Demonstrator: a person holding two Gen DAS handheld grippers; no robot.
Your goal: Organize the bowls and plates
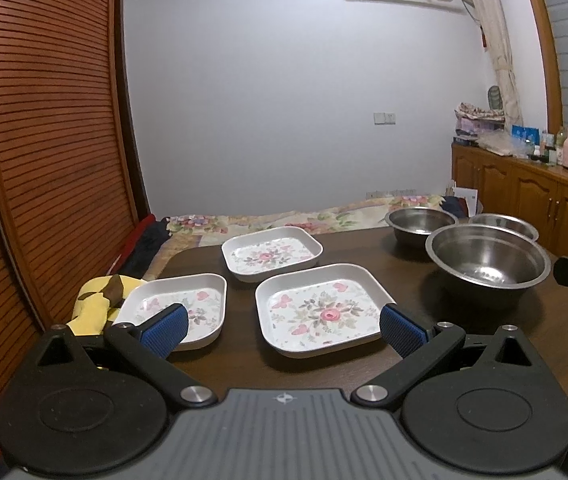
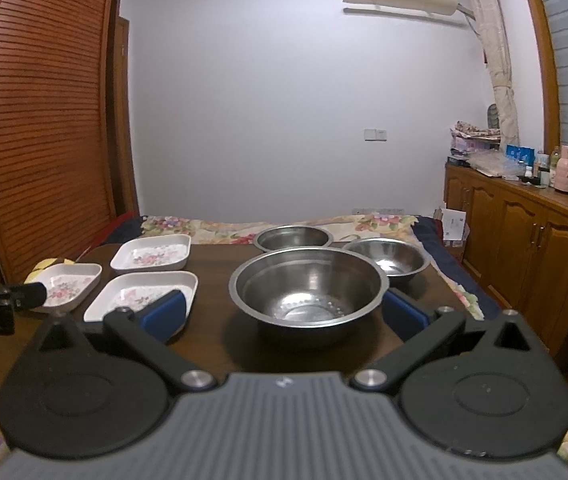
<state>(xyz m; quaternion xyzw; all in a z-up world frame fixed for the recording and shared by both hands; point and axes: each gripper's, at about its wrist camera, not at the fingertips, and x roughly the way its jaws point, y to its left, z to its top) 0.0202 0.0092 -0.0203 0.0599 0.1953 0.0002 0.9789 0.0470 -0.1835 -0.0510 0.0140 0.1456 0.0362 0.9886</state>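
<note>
Three square white floral plates lie on the dark wooden table (image 1: 364, 372): a near one (image 1: 318, 312), a left one (image 1: 180, 308) and a far one (image 1: 270, 254). Three steel bowls stand to the right: a large near one (image 2: 308, 288), a far left one (image 2: 293, 238) and a far right one (image 2: 386, 258). My left gripper (image 1: 282, 330) is open, its jaws on either side of the near plate's front edge. My right gripper (image 2: 284, 314) is open, its jaws on either side of the large bowl.
A yellow cloth (image 1: 96, 300) lies at the table's left edge. A bed with a floral cover (image 1: 284, 220) lies beyond the table. A slatted wooden wardrobe (image 1: 44, 140) stands left. A cluttered wooden sideboard (image 2: 524, 220) runs along the right.
</note>
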